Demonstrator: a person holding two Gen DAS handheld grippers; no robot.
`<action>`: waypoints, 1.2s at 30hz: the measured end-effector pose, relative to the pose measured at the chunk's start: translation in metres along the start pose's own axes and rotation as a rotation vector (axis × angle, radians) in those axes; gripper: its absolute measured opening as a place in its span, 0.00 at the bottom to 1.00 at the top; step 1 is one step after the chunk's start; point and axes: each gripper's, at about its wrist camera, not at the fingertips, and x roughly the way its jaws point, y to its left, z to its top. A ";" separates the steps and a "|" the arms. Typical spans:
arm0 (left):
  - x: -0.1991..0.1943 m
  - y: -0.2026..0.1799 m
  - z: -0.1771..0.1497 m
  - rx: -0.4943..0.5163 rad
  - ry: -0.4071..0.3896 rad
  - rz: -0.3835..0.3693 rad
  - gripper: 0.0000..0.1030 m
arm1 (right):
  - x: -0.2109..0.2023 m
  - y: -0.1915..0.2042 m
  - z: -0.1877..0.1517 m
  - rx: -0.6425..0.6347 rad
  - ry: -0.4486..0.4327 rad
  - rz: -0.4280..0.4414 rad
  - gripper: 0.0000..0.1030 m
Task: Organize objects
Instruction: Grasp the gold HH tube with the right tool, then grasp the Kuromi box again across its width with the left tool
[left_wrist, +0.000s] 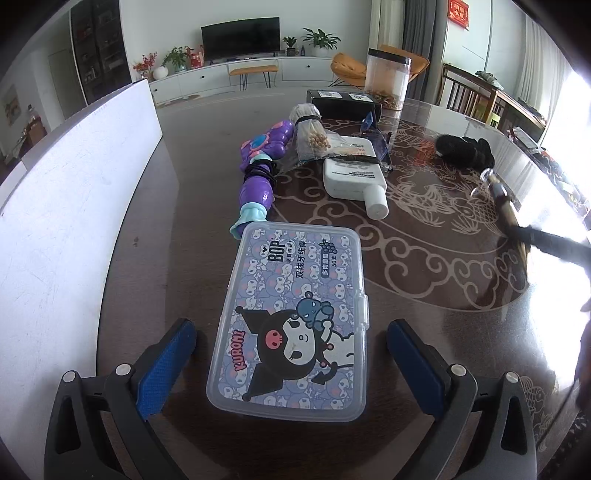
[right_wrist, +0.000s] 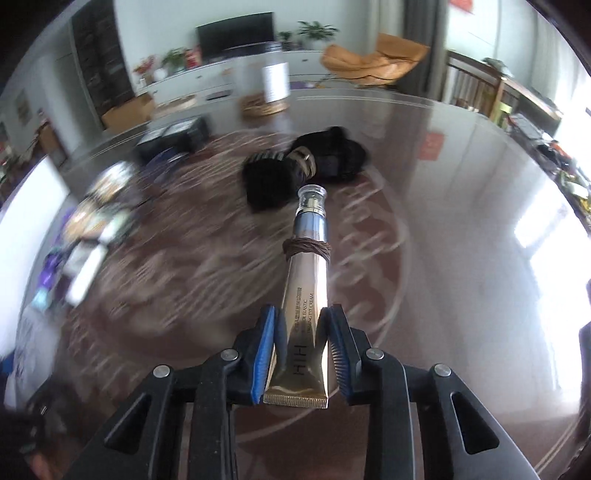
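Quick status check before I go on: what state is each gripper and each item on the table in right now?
Left gripper: open, straddling the floss box.
Floss box: lid closed, flat on the table, ungripped.
Right gripper: shut on the cream tube.
Cream tube: held off the table, cap on, brown band around its neck.
White bottle: lying down, capped.
Clear jar: upright, lid on.
Purple toy: lying on its side.

Floss box (left_wrist: 291, 321) nearest on table (left_wrist: 424, 332); behind it toy (left_wrist: 258, 173) left, bottle (left_wrist: 356, 173) right; jar (left_wrist: 387, 79) farthest back.
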 end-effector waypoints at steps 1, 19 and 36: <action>0.000 0.000 0.000 0.000 0.000 0.000 1.00 | -0.005 0.010 -0.008 -0.002 0.005 0.023 0.30; 0.000 0.000 0.000 0.000 -0.001 0.001 1.00 | -0.052 0.083 -0.097 -0.049 -0.029 0.013 0.89; 0.000 0.000 0.000 0.000 0.000 0.000 1.00 | -0.046 0.089 -0.099 -0.087 -0.021 -0.011 1.00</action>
